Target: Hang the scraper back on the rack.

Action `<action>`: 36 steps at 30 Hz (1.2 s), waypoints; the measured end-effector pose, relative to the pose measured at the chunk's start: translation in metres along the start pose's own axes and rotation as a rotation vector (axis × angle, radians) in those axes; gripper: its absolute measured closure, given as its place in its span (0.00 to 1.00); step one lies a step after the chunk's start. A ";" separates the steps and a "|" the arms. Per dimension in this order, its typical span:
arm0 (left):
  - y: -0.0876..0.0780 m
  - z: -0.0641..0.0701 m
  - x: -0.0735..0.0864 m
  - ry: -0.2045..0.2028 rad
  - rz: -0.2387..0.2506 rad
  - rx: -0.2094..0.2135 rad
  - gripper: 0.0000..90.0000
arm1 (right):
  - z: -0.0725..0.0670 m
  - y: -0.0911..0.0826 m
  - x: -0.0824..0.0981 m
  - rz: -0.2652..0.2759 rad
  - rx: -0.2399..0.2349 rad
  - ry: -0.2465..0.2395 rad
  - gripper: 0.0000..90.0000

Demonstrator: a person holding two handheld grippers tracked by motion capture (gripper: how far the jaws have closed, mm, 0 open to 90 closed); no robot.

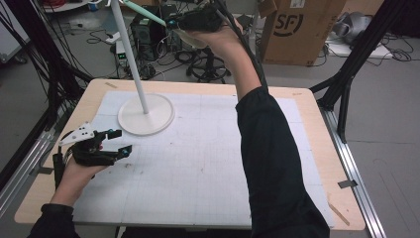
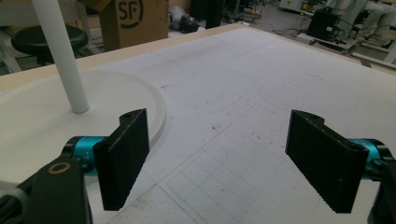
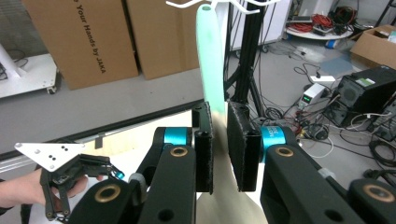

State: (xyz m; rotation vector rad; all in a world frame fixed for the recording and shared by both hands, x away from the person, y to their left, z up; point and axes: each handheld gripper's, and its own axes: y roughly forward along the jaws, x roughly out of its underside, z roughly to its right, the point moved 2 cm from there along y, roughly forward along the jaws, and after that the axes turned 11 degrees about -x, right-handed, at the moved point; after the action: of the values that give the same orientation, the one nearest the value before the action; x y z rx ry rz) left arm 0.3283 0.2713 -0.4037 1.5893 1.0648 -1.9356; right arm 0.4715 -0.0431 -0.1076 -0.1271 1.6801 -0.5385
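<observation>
My right tool (image 3: pixel 219 144) is raised high above the far edge of the counter (image 1: pixel 307 148), its jaws closed on the pale handle end of a mint-green utensil (image 3: pixel 208 56), which looks like a spatula or shoehorn, though I cannot tell which. The utensil's long axis runs straight out from the jaws, away from my hand and up toward the white hooks (image 3: pixel 219 3) at the top of the stand. In the high view the green blade (image 1: pixel 144 13) points leftward from my right tool (image 1: pixel 174 23) toward the stand's pole (image 1: pixel 130 54), its tip just beside the pole near the top of the frame. Whether the tip already touches a hook I cannot tell.

The stand's round white base (image 1: pixel 146 115) sits on the counter's far left part. My left tool (image 1: pixel 119 141) rests low on the counter just in front of that base, jaws wide apart with nothing between them.

So, as I judge it, the coming move turns on the green tip and the hooks lying along one line: my right hand carries the piece, and it needs to travel along the utensil's own axis, while my left hand is nearer the base if it needs steadying.
</observation>
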 end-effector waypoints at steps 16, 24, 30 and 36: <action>0.001 0.000 0.001 0.007 -0.009 0.004 0.25 | 0.005 0.018 0.006 -0.053 0.018 0.018 0.90; 0.001 0.001 0.001 0.005 -0.007 0.004 0.25 | 0.005 0.023 0.009 -0.075 0.032 0.025 0.90; 0.001 0.001 0.001 0.005 -0.007 0.005 0.25 | 0.003 0.029 0.011 -0.089 0.027 0.002 0.87; -0.001 -0.001 0.001 0.002 -0.005 0.002 0.25 | 0.002 0.018 0.023 -0.097 -0.013 -0.024 0.67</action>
State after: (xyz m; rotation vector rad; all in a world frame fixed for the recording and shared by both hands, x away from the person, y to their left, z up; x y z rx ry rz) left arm 0.3282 0.2725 -0.4048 1.5910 1.0692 -1.9393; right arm 0.4733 -0.0365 -0.1364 -0.2249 1.6603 -0.5967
